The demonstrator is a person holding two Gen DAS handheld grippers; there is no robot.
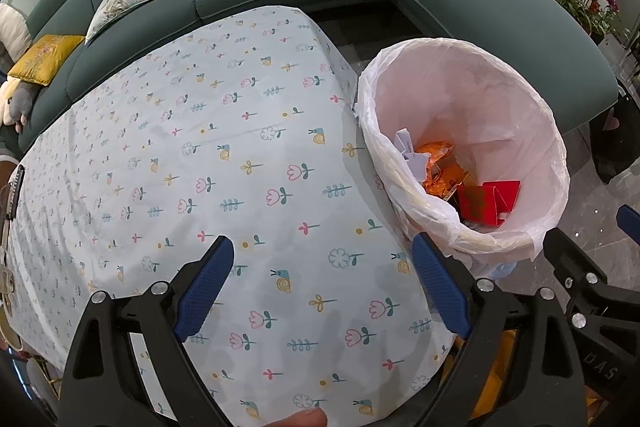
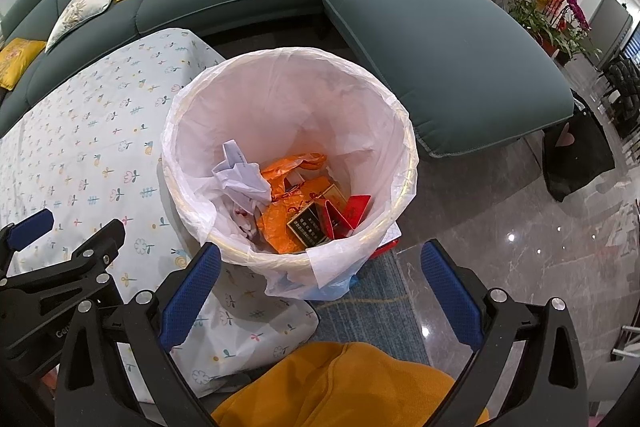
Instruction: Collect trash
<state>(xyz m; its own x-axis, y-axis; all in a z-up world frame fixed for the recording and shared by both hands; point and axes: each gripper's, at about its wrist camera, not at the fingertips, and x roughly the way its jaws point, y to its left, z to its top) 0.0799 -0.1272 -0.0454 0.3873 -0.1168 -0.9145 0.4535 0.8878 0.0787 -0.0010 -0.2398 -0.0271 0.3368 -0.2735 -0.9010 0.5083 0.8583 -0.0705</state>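
Note:
A round bin (image 2: 408,163) with a white plastic liner stands on the floor against the table's right end. Inside lie crumpled white paper (image 2: 240,175), orange wrappers (image 2: 280,219), a dark cigarette box (image 2: 306,227) and a red packet (image 2: 354,209). My right gripper (image 2: 322,253) hovers just in front of the bin's near rim, open, with nothing between its blue pads. My left gripper (image 1: 324,251) hangs open and empty over the flowered tablecloth (image 1: 240,147), left of the bin (image 1: 472,235). The red packet (image 1: 488,203) also shows from there. No loose trash lies on the cloth.
A dark green corner sofa (image 2: 440,47) with yellow and grey cushions wraps behind the table and bin. A black bag (image 2: 576,155) sits on the glossy floor at right. Yellow cloth (image 2: 340,379) lies under my right gripper. A fingertip (image 1: 304,419) shows at the bottom edge.

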